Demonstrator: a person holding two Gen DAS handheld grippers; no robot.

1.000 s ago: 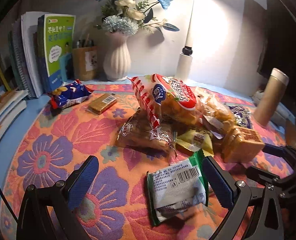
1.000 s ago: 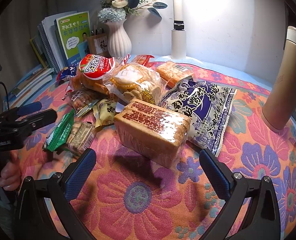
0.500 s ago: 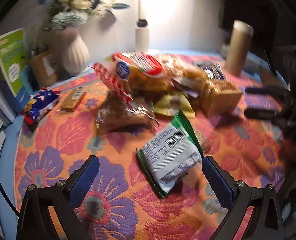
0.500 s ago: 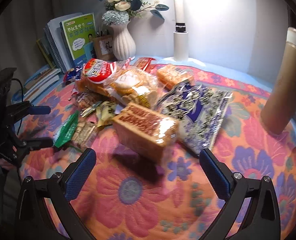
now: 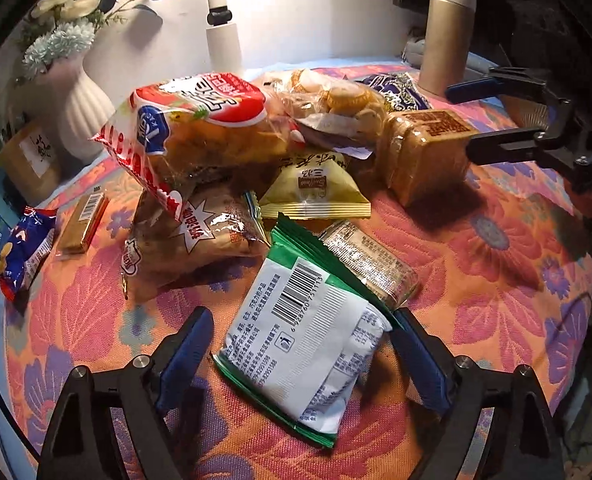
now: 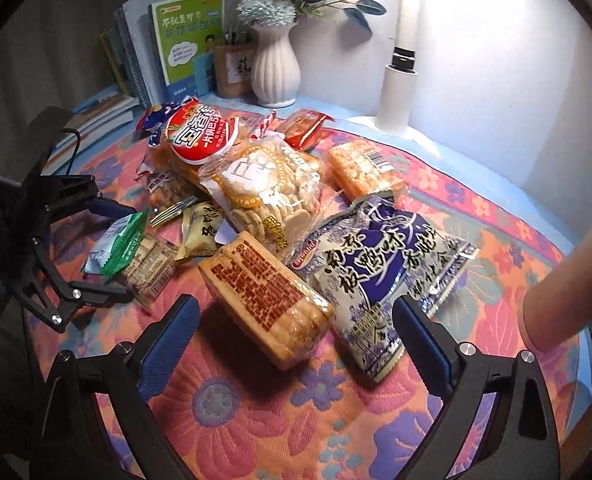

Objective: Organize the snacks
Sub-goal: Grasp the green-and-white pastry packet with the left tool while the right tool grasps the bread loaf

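Observation:
A heap of snack packets lies on the flowered cloth. The green-and-white packet lies barcode up between the pads of my left gripper. Its jaws are closing around the packet, and the pads do not visibly press it. My right gripper hovers over the brown wrapped cake block. Its jaws are closing too, still wide of the block on both sides. The left wrist view shows the right gripper beside that block. In the right wrist view the left gripper straddles the green packet.
A red-and-white bag, a clear cracker bag, a blue-and-white bag and a yellow packet crowd the middle. A tan flask stands far right. Vase, lamp and books line the back.
My left gripper rolled and came down closer to the green-and-white packet, and its jaws narrowed around it. My right gripper shifted and rolled a little over the brown block, its jaws slightly narrower.

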